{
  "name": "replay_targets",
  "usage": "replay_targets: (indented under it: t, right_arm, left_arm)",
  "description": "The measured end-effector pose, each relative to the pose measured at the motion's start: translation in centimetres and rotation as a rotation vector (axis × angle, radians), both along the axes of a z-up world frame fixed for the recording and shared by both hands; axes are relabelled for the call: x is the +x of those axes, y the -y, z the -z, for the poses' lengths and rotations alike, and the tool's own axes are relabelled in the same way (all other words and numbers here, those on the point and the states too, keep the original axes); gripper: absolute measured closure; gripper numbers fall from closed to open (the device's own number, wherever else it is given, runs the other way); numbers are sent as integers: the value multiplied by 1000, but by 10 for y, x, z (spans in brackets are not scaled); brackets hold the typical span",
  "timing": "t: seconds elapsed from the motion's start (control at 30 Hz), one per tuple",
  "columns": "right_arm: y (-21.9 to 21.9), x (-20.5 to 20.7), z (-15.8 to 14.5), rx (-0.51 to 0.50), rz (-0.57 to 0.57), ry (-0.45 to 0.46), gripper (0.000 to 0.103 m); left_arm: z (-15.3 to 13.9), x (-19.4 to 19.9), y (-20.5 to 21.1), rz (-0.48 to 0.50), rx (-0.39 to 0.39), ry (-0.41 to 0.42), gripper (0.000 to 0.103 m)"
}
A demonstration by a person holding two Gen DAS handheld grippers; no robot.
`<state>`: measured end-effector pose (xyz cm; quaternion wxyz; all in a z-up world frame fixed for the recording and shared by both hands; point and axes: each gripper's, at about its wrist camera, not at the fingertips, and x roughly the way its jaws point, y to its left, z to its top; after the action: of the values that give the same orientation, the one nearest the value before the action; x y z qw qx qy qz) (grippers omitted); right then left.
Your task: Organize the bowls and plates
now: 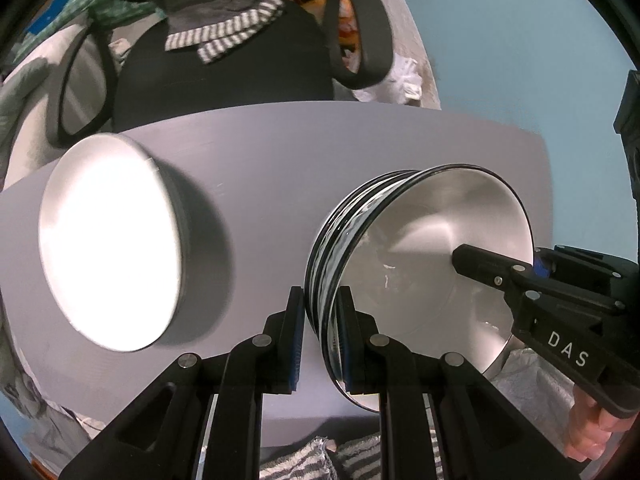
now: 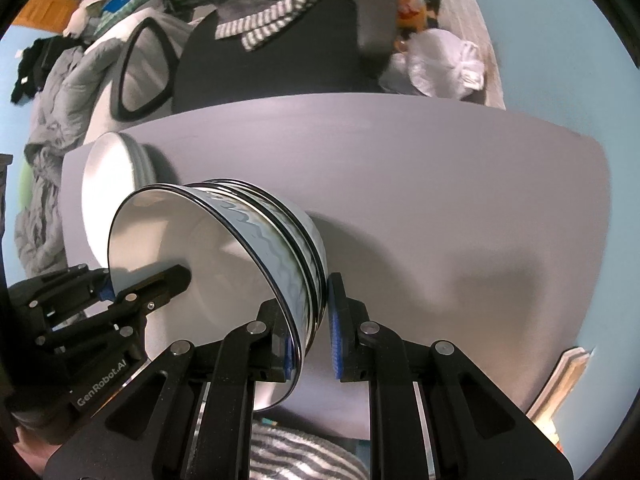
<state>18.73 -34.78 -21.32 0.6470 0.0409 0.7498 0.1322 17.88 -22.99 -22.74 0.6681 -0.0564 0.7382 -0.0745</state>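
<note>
A stack of bowls (image 1: 420, 264) with dark rims and a wavy blue-grey pattern stands on the grey table (image 1: 280, 160); it also shows in the right wrist view (image 2: 224, 252). My left gripper (image 1: 320, 340) straddles the stack's rim on one side, one finger inside the top bowl, one outside. My right gripper (image 2: 308, 340) straddles the rim on the opposite side the same way. Each gripper shows in the other's view: the right gripper (image 1: 532, 270) and the left gripper (image 2: 116, 286). A stack of white plates (image 1: 116, 240) sits to the left, also in the right wrist view (image 2: 116, 168).
A black office chair (image 1: 224, 52) with a striped cloth over it stands behind the table's far edge. Clothes and bags (image 2: 52, 92) are piled beyond. A striped towel (image 2: 288, 456) lies at the table's near edge. A light blue wall (image 1: 520, 60) is on the right.
</note>
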Motion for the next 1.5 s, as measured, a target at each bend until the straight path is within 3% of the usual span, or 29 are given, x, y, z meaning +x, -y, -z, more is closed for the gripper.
replay_targets:
  t: [0.77, 1.23, 1.5]
  right_arm:
    - [-146, -2, -34, 18, -164, 64, 89]
    - [-208, 11, -12, 8, -216, 36, 89]
    - [-220, 22, 5, -12, -240, -4, 89]
  left_arm:
    - [-47, -28, -142, -190, 17, 70, 88]
    - [-24, -18, -191, -240, 46, 28, 88]
    - [-6, -11, -203, -255, 23, -2, 88]
